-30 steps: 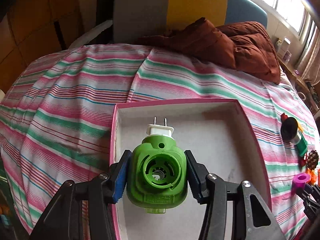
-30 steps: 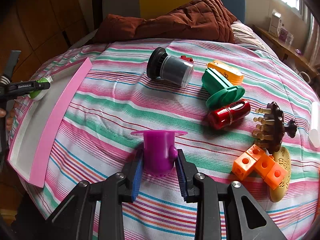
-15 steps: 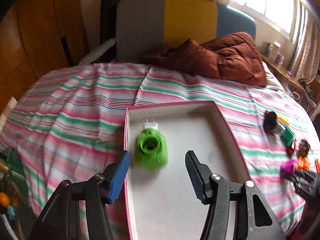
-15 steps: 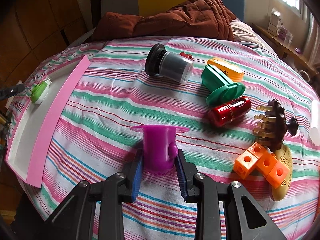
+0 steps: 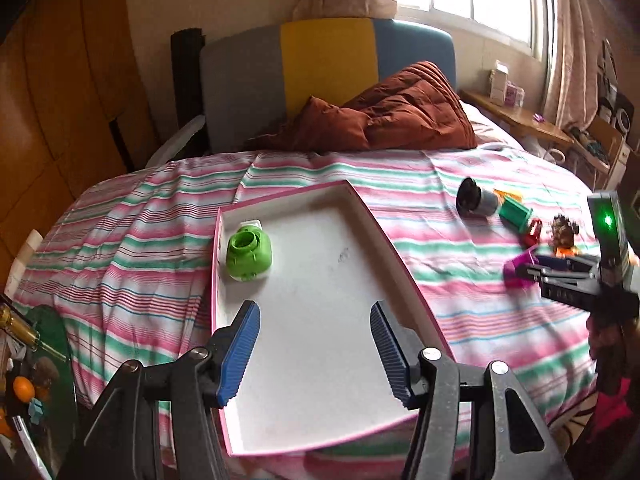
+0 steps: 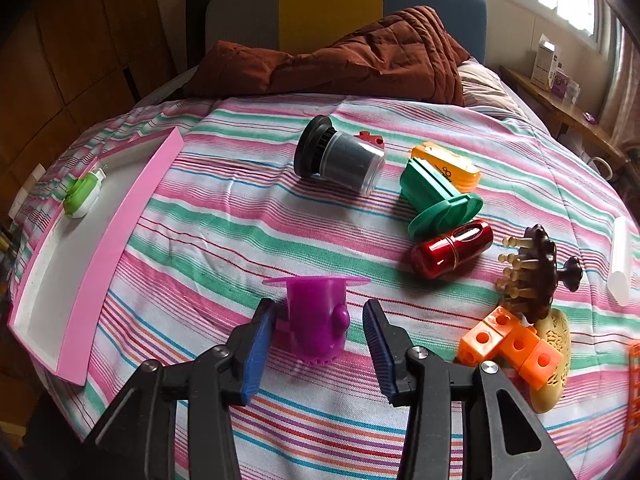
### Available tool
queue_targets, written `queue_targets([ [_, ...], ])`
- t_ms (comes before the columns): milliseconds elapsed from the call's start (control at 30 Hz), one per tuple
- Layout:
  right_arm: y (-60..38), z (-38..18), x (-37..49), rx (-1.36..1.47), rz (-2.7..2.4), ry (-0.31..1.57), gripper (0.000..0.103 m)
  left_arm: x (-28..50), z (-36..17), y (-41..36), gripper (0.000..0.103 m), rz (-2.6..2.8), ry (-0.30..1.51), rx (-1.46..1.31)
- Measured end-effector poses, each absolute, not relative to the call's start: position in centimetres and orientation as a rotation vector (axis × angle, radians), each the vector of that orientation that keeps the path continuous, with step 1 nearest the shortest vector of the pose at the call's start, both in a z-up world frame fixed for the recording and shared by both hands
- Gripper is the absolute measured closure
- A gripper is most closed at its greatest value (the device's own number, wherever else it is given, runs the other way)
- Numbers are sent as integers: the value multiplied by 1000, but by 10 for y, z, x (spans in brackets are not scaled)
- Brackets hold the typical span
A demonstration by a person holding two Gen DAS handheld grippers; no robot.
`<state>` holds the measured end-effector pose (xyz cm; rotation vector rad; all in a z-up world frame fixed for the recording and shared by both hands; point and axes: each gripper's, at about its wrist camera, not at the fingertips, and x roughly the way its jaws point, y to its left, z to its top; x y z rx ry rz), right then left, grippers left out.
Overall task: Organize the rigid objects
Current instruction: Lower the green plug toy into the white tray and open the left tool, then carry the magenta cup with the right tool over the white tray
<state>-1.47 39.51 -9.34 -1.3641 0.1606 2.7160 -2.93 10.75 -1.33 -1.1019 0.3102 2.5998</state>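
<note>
Purple funnel-shaped piece (image 6: 318,320) stands flange-up on the bed (image 6: 240,216), directly between the just-opened, non-gripping right gripper (image 6: 320,344) jaws; left gripper (image 5: 316,344) open, empty over the pink tray (image 5: 400,264); right hand nearer.

The bed sheet (image 6: 224,216) has pink, green and white stripes. On it, the tray (image 6: 116,240) is pink outside and white inside, with a green plug (image 5: 249,255). The cup (image 6: 318,316) is purple, the bottle (image 6: 452,254) red, the blocks (image 6: 516,346) orange.
</note>
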Motion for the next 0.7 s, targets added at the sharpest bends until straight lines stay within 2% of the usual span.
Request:
queue_targets([
  [67, 394, -93, -14, -1363, 2719, 152, 58, -25, -15, 108, 45, 2597, 314, -1104],
  [133, 393, -92, -14, -1361, 2723, 140, 71, -20, -15, 109, 45, 2600, 319, -1102],
  [167, 393, -92, -14, -1362, 2723, 137, 71, -19, -16, 110, 45, 2599, 328, -1102],
  [700, 388, -92, -15, -1378, 2731, 132, 72, -11, -24, 112, 45, 2574, 345, -1143],
])
